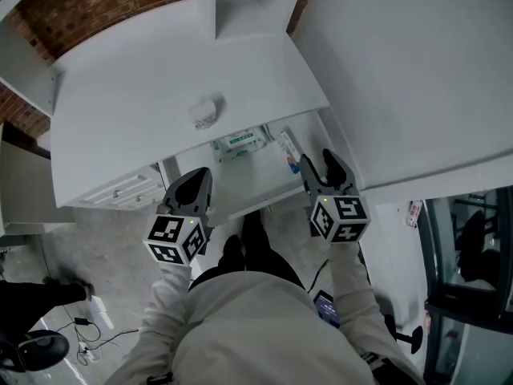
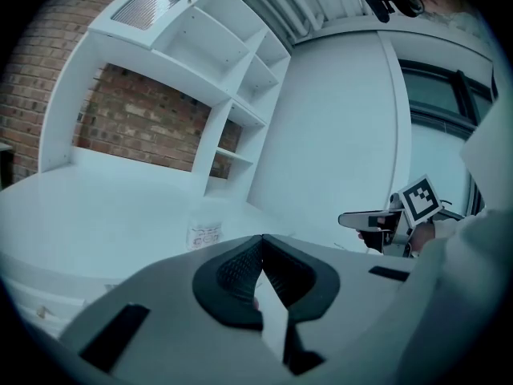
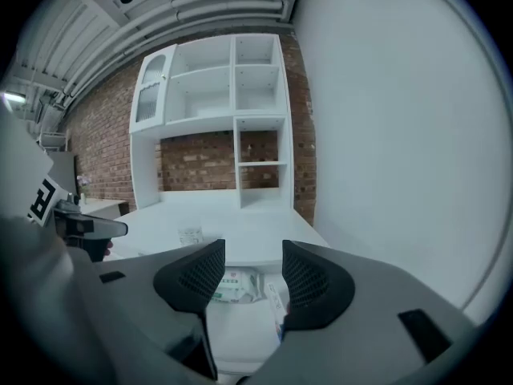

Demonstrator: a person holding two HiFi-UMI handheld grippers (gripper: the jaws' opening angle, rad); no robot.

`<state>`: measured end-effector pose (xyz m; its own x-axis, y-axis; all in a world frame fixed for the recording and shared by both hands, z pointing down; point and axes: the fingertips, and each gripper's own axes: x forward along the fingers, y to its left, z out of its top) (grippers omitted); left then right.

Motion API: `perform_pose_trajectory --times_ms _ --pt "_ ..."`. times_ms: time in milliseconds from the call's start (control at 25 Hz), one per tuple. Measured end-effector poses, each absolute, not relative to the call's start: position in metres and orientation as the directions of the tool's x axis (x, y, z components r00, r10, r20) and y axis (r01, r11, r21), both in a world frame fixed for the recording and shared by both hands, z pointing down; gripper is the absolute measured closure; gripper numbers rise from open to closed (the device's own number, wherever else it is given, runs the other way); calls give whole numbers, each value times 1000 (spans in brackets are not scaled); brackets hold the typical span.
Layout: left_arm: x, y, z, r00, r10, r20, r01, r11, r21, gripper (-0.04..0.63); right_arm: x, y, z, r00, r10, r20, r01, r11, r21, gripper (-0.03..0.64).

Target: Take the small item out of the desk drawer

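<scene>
Left tool (image 1: 195, 184) sits at the front edge of the desk (image 1: 144, 70), over the left front of the open drawer (image 1: 248, 179). In the left gripper view its jaws are together at the tips, nothing between them (image 2: 260, 239).

On the desk, left of centre: a small clear crumpled cup (image 1: 205, 112) with print on it, well apart from both tools. It also shows in the left gripper view (image 2: 205, 235) and the right gripper view (image 3: 191, 235).

The drawer is pulled out below the desk's front edge. Inside, at the back, lies a white and green packet (image 1: 239, 143), flat. Right of it a small tube (image 1: 288, 151) lies flat along the drawer's right side, cap end toward the person. Both are in the drawer, neither is gripped.

Right tool (image 1: 319, 165) is over the drawer's right front corner, just beside the tube's cap end; contact can't be told. Its jaws stand wide apart, holding nothing (image 3: 253, 265); the packet (image 3: 232, 285) and the tube (image 3: 276, 299) show through the gap.

A white wall panel (image 1: 417, 62) stands at the right, a shelf unit (image 3: 232, 119) and a brick wall (image 3: 200, 163) behind the desk.
</scene>
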<state>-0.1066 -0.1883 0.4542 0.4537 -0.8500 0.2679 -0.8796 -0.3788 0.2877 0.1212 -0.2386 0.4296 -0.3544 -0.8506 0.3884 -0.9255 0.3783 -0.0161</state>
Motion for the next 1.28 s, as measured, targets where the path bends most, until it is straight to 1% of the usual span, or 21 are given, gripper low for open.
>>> perform_pose_trajectory --times_ms 320,680,1000,1280 --pt "-107 -221 465 406 -863 300 -899 -319 299 577 116 -285 482 -404 -744 533 -876 482 8 379" --pt "-105 -245 479 357 -868 345 -916 -253 310 577 116 -318 554 -397 -603 692 -826 563 17 370" --pt "-108 -255 491 312 -872 377 -929 -196 314 577 118 -331 621 -339 -438 833 -790 612 1 361" --pt "-114 -258 498 273 -876 398 -935 -144 324 577 120 -330 661 -273 -314 909 -753 658 2 369"
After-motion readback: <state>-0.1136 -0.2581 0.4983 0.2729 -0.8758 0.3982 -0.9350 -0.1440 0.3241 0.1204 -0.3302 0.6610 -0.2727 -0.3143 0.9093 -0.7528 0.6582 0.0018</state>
